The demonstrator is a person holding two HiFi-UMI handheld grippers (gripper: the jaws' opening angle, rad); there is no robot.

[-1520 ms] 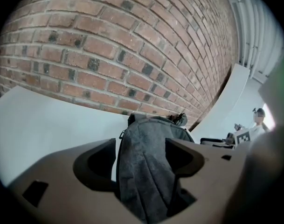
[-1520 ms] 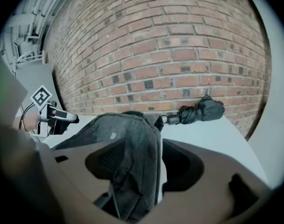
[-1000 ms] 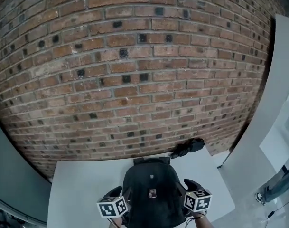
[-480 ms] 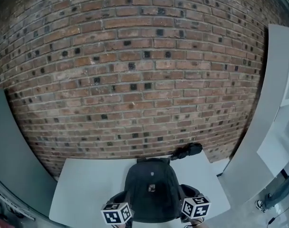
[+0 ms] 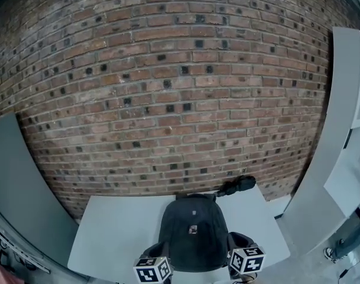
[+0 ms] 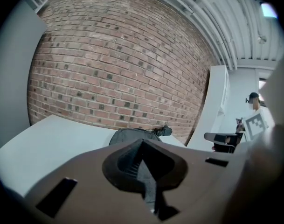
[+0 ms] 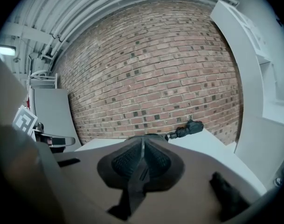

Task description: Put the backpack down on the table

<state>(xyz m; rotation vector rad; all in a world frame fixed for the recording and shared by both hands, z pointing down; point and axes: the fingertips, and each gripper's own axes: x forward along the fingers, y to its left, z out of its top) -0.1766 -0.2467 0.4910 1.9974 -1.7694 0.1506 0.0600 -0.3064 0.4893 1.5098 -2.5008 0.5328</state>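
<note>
My left gripper [image 6: 142, 158] sits level beside my right gripper [image 7: 142, 158], both low, jaws pinched together on a backpack strap [image 7: 134, 186].

The pale grey table [image 5: 114, 229] in front of me carries two things. The black backpack [image 5: 193, 235] lies flat at the middle of the near edge, and a black folded umbrella [image 5: 236, 186] rests by the far right corner, just beyond the backpack's top.

Far: brick wall [image 5: 180, 87], red-brown with scattered dark bricks, spanning the full width.
Left: grey panel [image 5: 14, 188].
Right: white shelving unit [image 5: 345, 99], with pale floor [image 5: 310, 268] at its foot.
Near centre: white table [image 5: 109, 229], set against the brick.
Overhead: grey pipes [image 7: 90, 8] and one lit lamp [image 7: 5, 49].
</note>
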